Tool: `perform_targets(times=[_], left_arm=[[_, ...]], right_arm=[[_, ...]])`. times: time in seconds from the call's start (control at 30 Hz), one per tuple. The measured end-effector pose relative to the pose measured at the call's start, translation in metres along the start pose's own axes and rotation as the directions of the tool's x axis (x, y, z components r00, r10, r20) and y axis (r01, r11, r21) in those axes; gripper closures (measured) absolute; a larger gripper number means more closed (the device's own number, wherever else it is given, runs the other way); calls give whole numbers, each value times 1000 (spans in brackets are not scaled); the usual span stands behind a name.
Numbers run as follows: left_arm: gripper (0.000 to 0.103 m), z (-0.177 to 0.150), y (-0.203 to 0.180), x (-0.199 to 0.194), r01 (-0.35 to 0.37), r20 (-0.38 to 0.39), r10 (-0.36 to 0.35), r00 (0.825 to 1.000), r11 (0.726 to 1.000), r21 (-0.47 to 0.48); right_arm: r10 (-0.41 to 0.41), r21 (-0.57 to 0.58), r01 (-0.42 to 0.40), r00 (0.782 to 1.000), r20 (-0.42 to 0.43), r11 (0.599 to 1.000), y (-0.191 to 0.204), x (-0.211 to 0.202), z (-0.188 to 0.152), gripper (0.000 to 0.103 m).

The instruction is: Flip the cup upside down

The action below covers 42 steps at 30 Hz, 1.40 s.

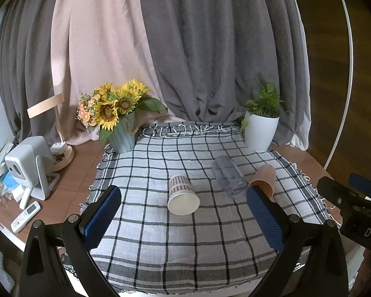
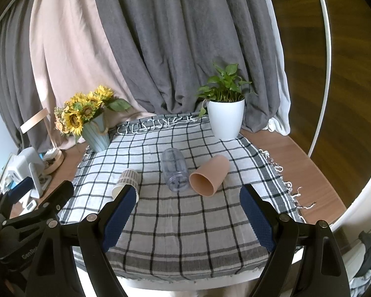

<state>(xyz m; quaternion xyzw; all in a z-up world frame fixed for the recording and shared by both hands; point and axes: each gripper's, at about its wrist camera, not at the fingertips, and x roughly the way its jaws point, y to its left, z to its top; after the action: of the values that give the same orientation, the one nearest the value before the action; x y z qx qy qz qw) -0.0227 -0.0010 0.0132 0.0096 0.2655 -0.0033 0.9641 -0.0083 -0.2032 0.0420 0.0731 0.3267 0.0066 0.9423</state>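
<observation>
Three cups lie on their sides on a checked cloth (image 1: pixel 185 235). A white paper cup with a patterned band (image 1: pixel 181 195) lies with its mouth toward me; in the right wrist view (image 2: pixel 126 182) my left finger partly hides it. A clear plastic cup (image 1: pixel 228 177) (image 2: pixel 174 170) lies in the middle. A tan cup (image 1: pixel 264 177) (image 2: pixel 210 174) lies on the right. My left gripper (image 1: pixel 183 198) is open and empty, hovering in front of the paper cup. My right gripper (image 2: pixel 188 193) is open and empty, in front of the clear and tan cups.
A sunflower pot (image 1: pixel 122 138) (image 2: pixel 96 133) stands at the cloth's back left, a white plant pot (image 1: pixel 259 131) (image 2: pixel 226 118) at the back right. A white device (image 1: pixel 29 165) and remote (image 1: pixel 26 216) lie on the wooden table at left. Curtains hang behind.
</observation>
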Motion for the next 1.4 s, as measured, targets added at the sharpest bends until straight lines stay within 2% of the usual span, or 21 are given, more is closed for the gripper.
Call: perform_targets(times=[0.7, 0.9, 1.03, 1.2, 1.4], left_arm=[[0, -2, 4, 2, -15, 1, 15, 1000, 1000, 4], [0, 0, 6, 16, -32, -49, 32, 998, 999, -4], [0, 6, 10, 37, -48, -125, 46, 991, 999, -13], [0, 23, 18, 62, -83, -174, 75, 982, 996, -40], [0, 40, 20, 111, -52, -282, 38, 959, 998, -44]], right_arm=[[-3, -1, 3, 1000, -3, 1000, 3, 3, -1, 17], [3, -3, -3, 1000, -24, 1000, 3, 13, -2, 17], [13, -11, -14, 996, -89, 1000, 6, 37, 2, 17], [46, -6, -48, 983, -180, 999, 13, 73, 20, 17], [66, -29, -78, 948, -310, 997, 21, 130, 46, 17]])
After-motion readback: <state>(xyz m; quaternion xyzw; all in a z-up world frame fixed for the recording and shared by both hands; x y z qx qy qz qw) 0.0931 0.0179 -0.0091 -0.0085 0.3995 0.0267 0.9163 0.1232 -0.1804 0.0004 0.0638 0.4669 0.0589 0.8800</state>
